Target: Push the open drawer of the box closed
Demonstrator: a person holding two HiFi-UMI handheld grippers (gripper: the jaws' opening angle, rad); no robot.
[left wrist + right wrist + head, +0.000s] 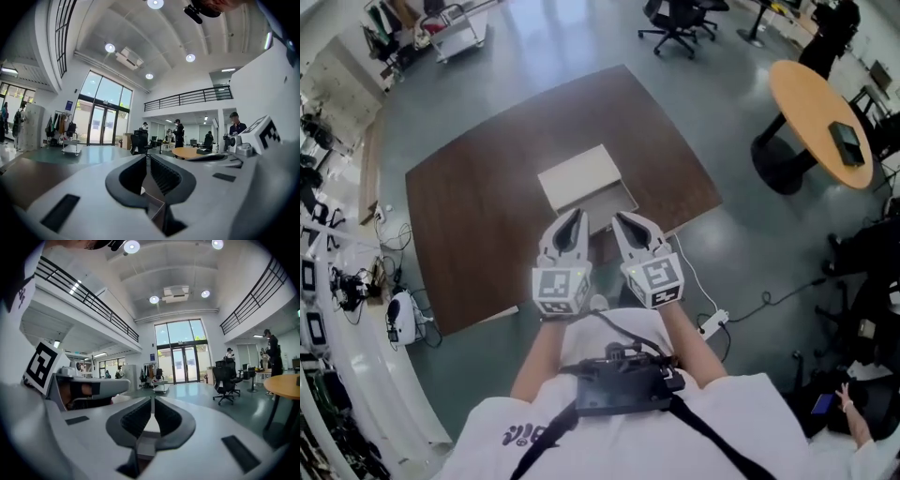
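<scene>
**A:** Where is the pale, flat rectangular box (579,175)?

**B:** Near the middle of the dark brown wooden table (478,216). Its shallow open drawer (612,201) sticks out on the side facing the person.

**A:** And the two tools?

**B:** The left gripper (574,218) and the right gripper (624,221) hover side by side just before the drawer front. The head view doesn't settle whether either one touches it. In each gripper's own view the jaws are pressed together with nothing between them.

**A:** Is that a good way to hold them for a push?

**B:** I think so. Clenched tips give a blunt, stiff nose that won't snag the drawer's edge. I'd lower both noses to the height of the drawer front and set them one towards each end. Then I'd drive straight along the line the drawer slides.

**A:** Why spread them?

**B:** A push from one corner could skew the drawer and jam it. The box also looks light and nothing braces it, so a hard shove may slide the whole box across the table. A slow, even push is safer, and it's done when the drawer front sits flush.
</scene>
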